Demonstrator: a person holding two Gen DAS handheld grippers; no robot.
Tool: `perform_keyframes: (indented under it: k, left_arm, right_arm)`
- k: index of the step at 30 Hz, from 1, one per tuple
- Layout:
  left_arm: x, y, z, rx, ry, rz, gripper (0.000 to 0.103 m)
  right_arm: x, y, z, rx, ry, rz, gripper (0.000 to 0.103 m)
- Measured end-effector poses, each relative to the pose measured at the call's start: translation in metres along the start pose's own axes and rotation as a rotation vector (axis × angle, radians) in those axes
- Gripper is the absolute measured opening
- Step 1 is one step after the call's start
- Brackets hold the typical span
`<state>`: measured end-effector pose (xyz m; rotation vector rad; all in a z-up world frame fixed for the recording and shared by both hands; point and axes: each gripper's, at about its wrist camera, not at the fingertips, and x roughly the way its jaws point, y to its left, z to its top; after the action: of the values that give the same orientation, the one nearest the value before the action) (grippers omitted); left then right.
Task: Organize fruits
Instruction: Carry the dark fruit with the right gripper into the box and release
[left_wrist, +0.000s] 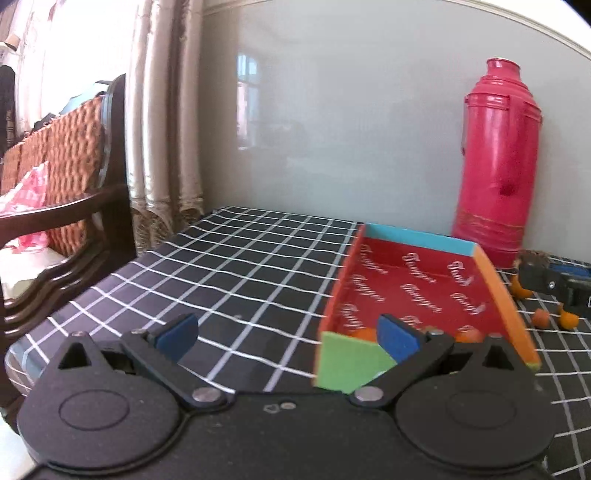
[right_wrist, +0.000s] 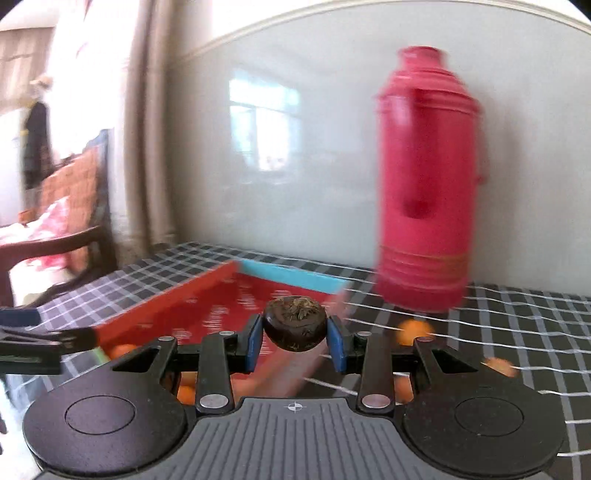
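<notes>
On the checked cloth (right_wrist: 517, 314), the right hand-held gripper (right_wrist: 294, 338) pinches a round dark fruit (right_wrist: 294, 326); the left (left_wrist: 286, 334) gapes wide.

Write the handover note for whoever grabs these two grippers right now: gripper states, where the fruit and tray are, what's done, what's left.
Right gripper: shut on a dark brown round fruit, held above the table near the tray.
Left gripper: open, holding nothing, at the tray's near green corner.
Red tray: on the checked tablecloth, beside the pink thermos.
Done: a few small orange fruits lie at the tray's near end.
Left: put the dark fruit in the tray, then probably collect the loose orange fruits on the cloth beside the tray.
</notes>
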<state>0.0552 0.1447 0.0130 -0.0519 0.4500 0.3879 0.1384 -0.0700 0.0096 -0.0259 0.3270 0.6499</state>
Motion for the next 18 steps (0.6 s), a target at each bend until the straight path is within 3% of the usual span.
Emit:
perform_keyframes:
  k: [7,8,9,10,15,18]
  left_arm:
    - [-0.001,0.012,-0.001,-0.010,0.001,0.013,0.097]
    - [-0.002,0.011,-0.001,-0.007,-0.001,0.010,0.097]
    - [-0.002,0.010,-0.001,-0.006,0.000,0.008,0.097]
    - [-0.002,0.009,-0.001,-0.009,0.005,0.006,0.097]
    - [-0.001,0.007,0.002,-0.052,0.013,-0.014,0.097]
    - [-0.002,0.001,0.003,-0.057,0.004,-0.031,0.097]
  right_arm:
    - [0.014,0.040,-0.007,-0.061,0.011,0.085,0.039]
    - [0.013,0.042,-0.008,-0.067,-0.005,0.067,0.058]
    - [0.012,0.043,-0.009,-0.065,-0.026,0.064,0.085]
    - [0.010,0.040,-0.010,-0.050,-0.049,0.063,0.097]
    - [-0.006,0.014,-0.009,0.017,-0.115,-0.018,0.103]
    - [-0.014,-0.008,-0.010,0.072,-0.112,-0.074,0.103]
